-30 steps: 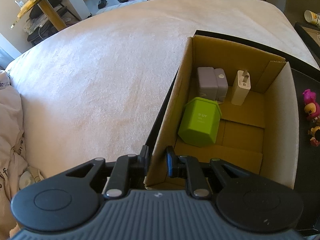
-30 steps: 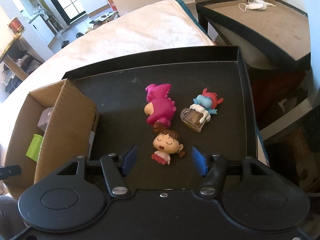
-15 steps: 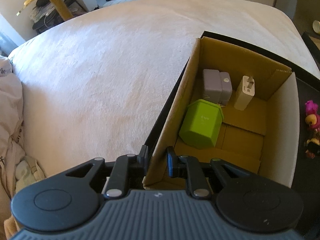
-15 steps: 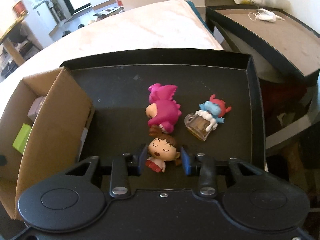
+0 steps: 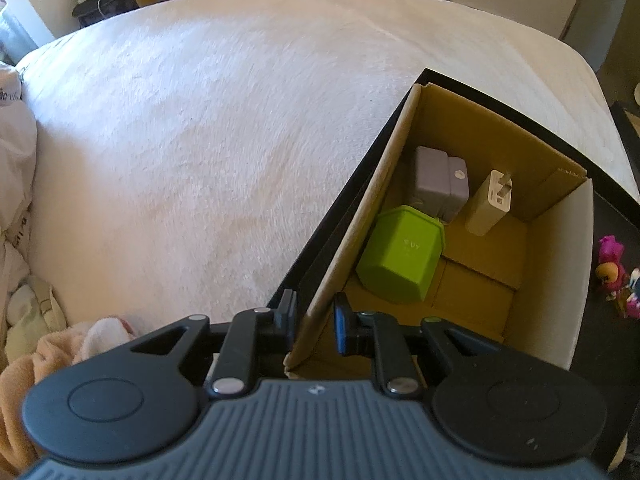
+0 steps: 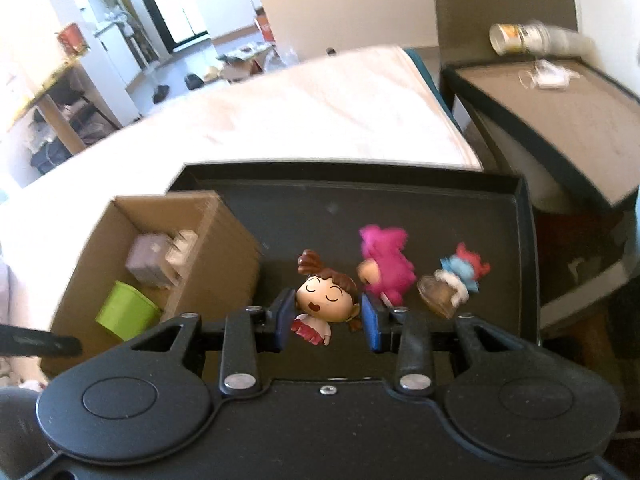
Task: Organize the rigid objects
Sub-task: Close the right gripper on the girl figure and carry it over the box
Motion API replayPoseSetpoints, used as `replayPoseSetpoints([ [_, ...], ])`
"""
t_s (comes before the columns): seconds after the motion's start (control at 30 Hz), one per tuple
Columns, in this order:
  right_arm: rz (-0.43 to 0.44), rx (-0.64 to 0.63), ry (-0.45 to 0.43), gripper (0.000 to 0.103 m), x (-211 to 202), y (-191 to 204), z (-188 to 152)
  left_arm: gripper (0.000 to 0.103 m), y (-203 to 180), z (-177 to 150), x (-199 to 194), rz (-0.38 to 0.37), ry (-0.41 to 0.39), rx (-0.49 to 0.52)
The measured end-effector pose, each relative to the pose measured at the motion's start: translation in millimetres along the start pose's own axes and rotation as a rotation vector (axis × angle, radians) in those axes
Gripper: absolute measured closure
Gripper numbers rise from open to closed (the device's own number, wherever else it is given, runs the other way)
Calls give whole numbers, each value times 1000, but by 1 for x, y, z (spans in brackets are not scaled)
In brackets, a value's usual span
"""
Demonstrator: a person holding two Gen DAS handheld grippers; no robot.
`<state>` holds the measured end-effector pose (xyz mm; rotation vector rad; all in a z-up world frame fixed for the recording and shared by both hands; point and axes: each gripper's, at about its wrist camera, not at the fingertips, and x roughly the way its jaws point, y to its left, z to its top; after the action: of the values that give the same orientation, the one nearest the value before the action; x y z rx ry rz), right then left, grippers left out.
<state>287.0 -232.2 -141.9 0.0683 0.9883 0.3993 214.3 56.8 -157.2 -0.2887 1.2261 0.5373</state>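
Girl figurine (image 6: pixel 326 302) clamped by the head between the blue pads of the right gripper (image 6: pixel 327 316), low in the centre of the right wrist view, lifted clear of the tray floor. Jaws of this gripper had just been closing, with the figurine between them.

Behind it, to the right, in the black tray (image 6: pixel 526 240): two more toys, one pink dinosaur (image 6: pixel 386 266) and one blue-and-red figure with a brown mug (image 6: pixel 454 282), lying just beside each other.

At the left of the same tray stood one cardboard box (image 5: pixel 576 272), open on top. Inside, three things: one green container (image 5: pixel 402 254) against the left wall, one grey adapter (image 5: pixel 440 184) behind it at the far left corner, one white charger (image 5: pixel 490 208) near the far wall, upright.

Left gripper (image 5: pixel 314 322) pinched on the near left wall of the box, one finger outside and one inside, low in the centre of the left wrist view.

Tray resting on a white bed cover (image 5: pixel 200 140), filling the left and upper part of that view.
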Motion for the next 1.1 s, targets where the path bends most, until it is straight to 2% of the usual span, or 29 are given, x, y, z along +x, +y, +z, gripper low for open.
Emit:
replayPoseSetpoints([
  [0.27,46,-58,-71,68,-23,33,32,86,3,2,1,-21,10,-13],
  [0.43,61,-107,-84,68,-25,54,42,86,6,4,2,-36,15,-15],
  [1.1,52,-303,-15,68,0,126,38,86,13,10,6,-77,31,-29],
])
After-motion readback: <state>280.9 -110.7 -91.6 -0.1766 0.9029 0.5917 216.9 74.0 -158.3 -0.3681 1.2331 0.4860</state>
